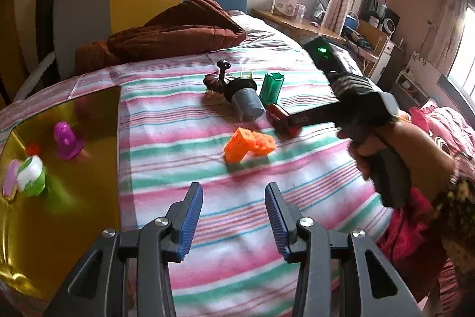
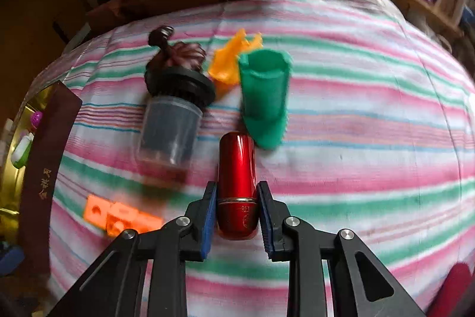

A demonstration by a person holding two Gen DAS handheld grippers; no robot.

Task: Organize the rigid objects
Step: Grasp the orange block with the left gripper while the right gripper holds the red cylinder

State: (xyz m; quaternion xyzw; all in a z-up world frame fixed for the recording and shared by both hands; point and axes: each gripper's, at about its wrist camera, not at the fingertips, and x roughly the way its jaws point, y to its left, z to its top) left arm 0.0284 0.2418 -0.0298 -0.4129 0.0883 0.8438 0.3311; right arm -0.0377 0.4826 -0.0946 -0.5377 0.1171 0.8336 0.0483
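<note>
Mid-bed, my right gripper (image 2: 236,208) pinches the red tube (image 2: 237,186); I'd lift straight (left gripper (image 1: 234,217) spread, empty).

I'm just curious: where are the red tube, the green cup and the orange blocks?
red tube (image 2: 237,183): right wrist view, its shiny body.
green cup (image 2: 264,97): right wrist view, its side wall.
orange blocks (image 1: 248,145): left wrist view, the top face.
</note>
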